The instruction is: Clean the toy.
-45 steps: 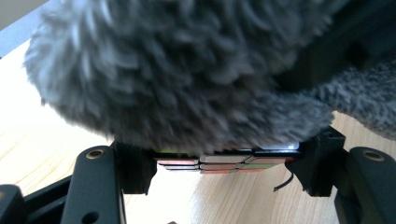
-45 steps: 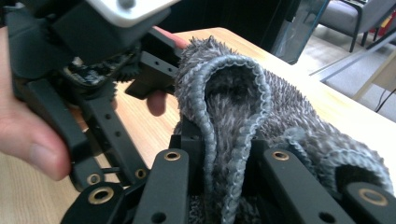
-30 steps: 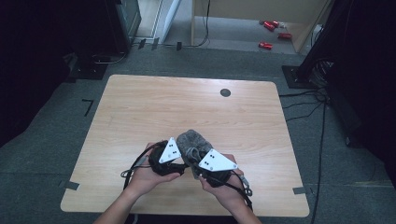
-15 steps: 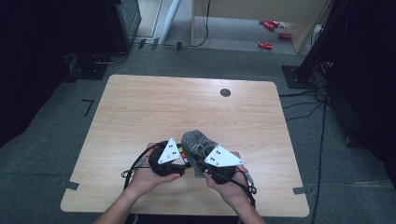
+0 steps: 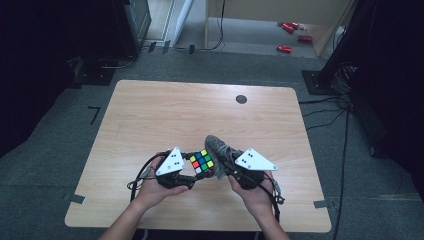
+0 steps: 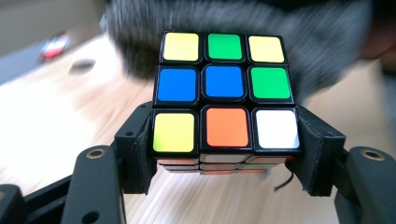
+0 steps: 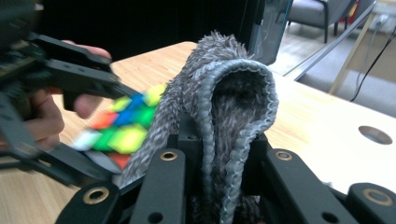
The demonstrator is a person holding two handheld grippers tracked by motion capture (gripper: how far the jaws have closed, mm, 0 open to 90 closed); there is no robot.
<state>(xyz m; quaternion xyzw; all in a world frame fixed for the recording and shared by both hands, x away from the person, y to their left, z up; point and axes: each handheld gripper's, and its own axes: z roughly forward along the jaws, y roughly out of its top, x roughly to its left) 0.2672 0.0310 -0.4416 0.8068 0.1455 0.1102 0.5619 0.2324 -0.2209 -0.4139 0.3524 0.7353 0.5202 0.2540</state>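
- The wooden table [image 5: 150,120] carries both hands at its near edge.
- The grey fuzzy cloth [image 7: 224,93] is pinched in the right tool [image 5: 227,167], folded over, just beside the cube.
- The colour cube [image 6: 224,93] is clamped in the left tool [image 5: 196,175], above the table.
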